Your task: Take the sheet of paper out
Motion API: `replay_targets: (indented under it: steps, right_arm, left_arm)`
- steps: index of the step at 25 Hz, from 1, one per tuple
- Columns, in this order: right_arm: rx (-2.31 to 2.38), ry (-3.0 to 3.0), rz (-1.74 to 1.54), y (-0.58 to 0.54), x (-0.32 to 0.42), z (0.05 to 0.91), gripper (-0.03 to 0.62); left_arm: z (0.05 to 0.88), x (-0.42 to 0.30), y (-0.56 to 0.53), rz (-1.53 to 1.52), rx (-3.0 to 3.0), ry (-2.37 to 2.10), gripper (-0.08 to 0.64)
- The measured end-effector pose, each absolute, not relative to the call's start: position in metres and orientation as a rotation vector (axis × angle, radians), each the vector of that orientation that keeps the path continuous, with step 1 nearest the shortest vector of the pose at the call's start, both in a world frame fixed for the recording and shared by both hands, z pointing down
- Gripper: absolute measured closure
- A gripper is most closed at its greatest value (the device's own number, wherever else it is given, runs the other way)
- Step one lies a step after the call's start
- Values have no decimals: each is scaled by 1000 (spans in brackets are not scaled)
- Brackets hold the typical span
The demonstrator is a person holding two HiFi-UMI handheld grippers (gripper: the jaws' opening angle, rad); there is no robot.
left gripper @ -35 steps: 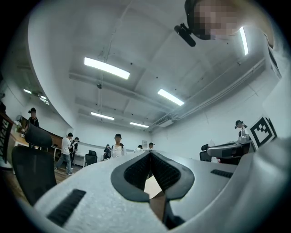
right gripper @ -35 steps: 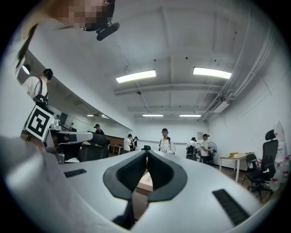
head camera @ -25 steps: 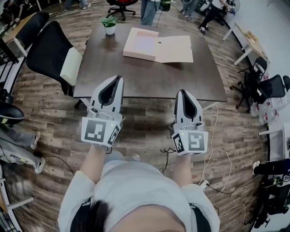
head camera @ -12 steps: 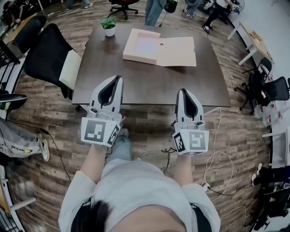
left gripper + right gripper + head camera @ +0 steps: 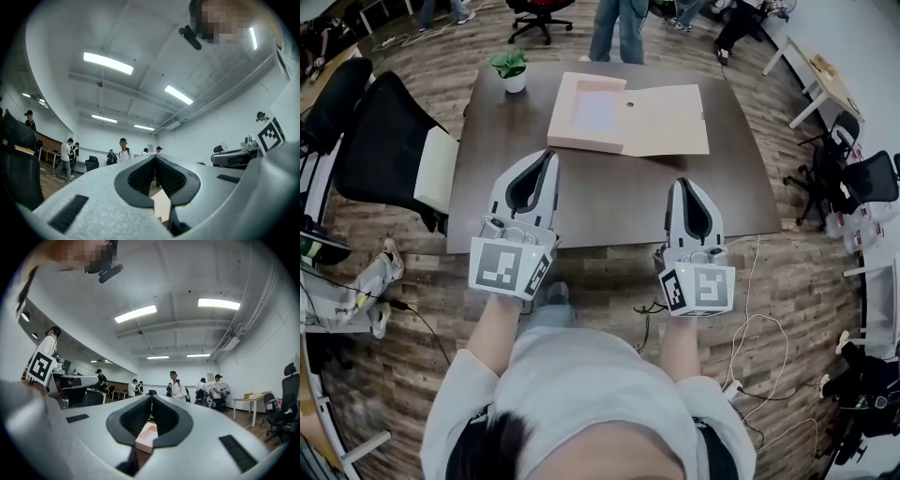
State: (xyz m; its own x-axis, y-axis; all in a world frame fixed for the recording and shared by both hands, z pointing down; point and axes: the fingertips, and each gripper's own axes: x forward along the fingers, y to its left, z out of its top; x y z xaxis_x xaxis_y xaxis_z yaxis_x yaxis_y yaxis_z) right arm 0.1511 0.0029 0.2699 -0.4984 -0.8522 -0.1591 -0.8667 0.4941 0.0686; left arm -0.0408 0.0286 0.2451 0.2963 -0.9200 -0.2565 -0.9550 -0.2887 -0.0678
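Claws closed, empty: left claw (image 5: 550,156), right claw (image 5: 682,184). One open box (image 5: 625,118), one plant (image 5: 510,66).

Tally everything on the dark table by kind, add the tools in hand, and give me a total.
potted plant: 1
open file box: 1
sheet of paper, lying inside the box: 1
tools: 2, the left tool and the right tool
Total: 5
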Motion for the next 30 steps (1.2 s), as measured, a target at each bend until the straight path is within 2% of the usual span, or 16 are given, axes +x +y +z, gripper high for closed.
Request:
replay_targets:
  steps: [20, 30]
  right_arm:
    - [-1646, 2539, 193, -106, 81, 274, 575]
    - [-1707, 2542, 159, -133, 81, 289, 575]
  left_arm:
    - [245, -111, -100, 250, -2450, 1598, 551]
    - [260, -112, -137, 242, -2509, 1564, 551]
